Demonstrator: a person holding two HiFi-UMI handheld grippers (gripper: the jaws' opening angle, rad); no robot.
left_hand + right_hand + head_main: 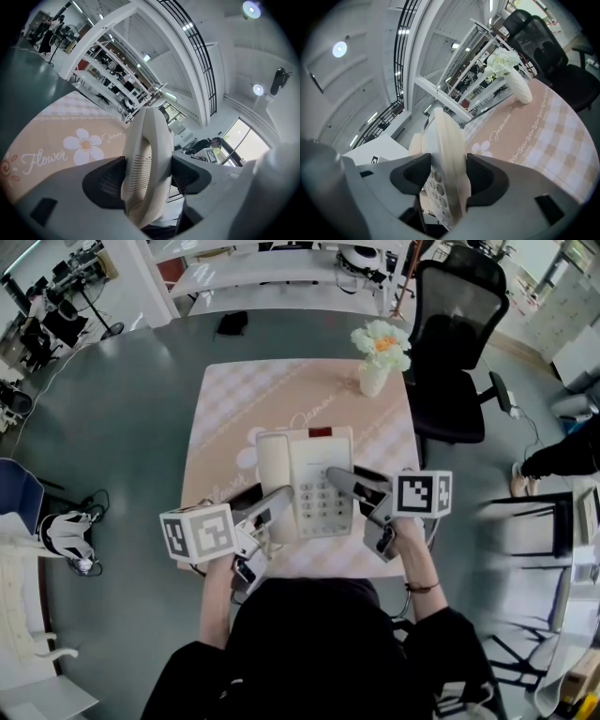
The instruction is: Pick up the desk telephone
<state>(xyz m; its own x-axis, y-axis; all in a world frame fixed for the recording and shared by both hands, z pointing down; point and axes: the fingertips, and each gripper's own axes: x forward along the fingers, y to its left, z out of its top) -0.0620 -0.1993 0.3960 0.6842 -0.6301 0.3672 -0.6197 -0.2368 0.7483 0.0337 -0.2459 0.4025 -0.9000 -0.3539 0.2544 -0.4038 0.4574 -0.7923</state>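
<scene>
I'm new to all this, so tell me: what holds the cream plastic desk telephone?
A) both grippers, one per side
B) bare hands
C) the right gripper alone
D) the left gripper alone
A: the left gripper clamps the handset side of the cream plastic desk telephone, the right gripper its keypad side.

Grey-green floor point(122, 456), black office chair point(457, 343), white shelving point(272, 276), round ceiling lights point(251, 8)

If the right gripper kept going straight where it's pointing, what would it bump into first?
The desk telephone. The right gripper is shut on its keypad side, so the phone sits right in its way; pushing on would probably just shove it.
</scene>
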